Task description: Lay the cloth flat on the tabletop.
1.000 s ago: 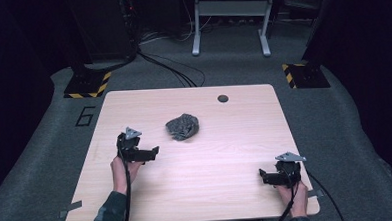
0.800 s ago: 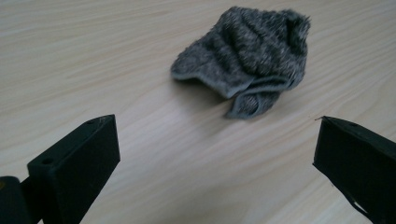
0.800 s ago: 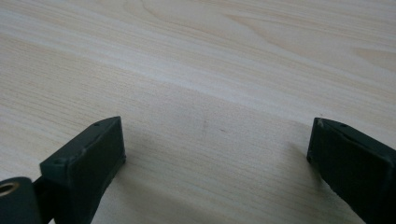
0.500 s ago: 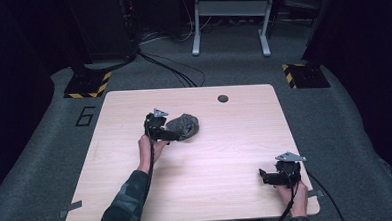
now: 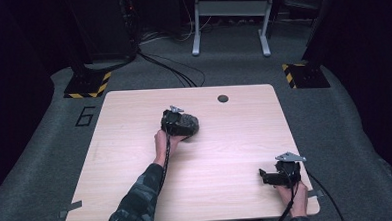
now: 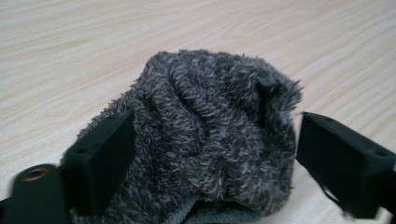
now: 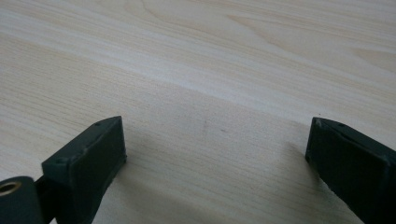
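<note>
From above, the left tongs (image 5: 177, 122) sit at the near-left edge of the cloth (image 5: 187, 125), a dark bundle lying near the middle of the counter (image 5: 137, 183); the jaws themselves are too small there to read. The left gripper view settles it: the jaws stand apart, one on each side of the grey fleecy cloth (image 6: 210, 140). The left jaw lies against the pile, while the right jaw has a thin gap of bare wood between it and the fabric. The cloth is bunched into a rounded heap, with a hemmed edge showing at the bottom of that view.

The right tongs (image 5: 274, 176) rest near the counter's near-right corner, well apart from the cloth. In the right gripper view the tongs (image 7: 215, 154) are wide apart over bare wood grain, with nothing between the jaws.

The high view alone shows the surroundings: a small dark round hole (image 5: 223, 98) near the counter's far edge, cables (image 5: 167, 66) on the grey floor beyond, two striped bases (image 5: 88, 85) at either side, and a metal stand (image 5: 230, 19) at the back. Nothing lies between either pair of tongs and the cloth.
</note>
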`<state>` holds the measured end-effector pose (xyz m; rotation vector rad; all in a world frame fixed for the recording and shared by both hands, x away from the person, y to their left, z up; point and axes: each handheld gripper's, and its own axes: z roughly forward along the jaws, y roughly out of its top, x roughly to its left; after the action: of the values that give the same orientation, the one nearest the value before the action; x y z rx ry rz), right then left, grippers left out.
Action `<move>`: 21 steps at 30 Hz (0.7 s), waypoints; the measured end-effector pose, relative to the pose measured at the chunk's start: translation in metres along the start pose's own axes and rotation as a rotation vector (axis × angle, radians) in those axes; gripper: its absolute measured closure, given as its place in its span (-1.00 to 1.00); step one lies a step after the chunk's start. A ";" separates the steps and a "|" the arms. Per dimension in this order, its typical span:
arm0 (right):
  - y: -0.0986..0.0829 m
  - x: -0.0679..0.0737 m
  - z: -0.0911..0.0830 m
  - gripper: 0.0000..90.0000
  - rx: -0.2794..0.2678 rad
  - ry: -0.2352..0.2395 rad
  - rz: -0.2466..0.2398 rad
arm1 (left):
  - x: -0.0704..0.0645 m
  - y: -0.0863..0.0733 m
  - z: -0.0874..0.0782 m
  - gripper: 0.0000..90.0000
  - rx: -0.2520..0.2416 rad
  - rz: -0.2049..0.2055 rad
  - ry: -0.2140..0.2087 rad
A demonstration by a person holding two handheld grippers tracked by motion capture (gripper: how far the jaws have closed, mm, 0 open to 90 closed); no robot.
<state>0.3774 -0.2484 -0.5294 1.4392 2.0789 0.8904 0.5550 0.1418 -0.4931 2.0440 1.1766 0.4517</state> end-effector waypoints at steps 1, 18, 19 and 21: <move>0.000 0.000 0.000 -0.90 -0.001 0.000 -0.003 | 0.000 -0.001 0.003 -0.65 0.018 0.009 0.002; 0.000 0.000 0.000 -0.89 -0.002 -0.003 -0.001 | -0.009 -0.012 0.016 0.45 0.026 0.018 0.013; 0.000 0.000 0.000 -0.88 -0.004 -0.003 0.006 | -0.010 -0.012 0.015 0.48 0.018 0.027 0.018; 0.000 0.001 0.000 -0.88 -0.002 -0.003 0.013 | -0.010 -0.010 0.010 0.51 0.011 0.037 0.021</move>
<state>0.3768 -0.2477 -0.5294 1.4540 2.0680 0.8953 0.5498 0.1321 -0.5069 2.0782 1.1579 0.4862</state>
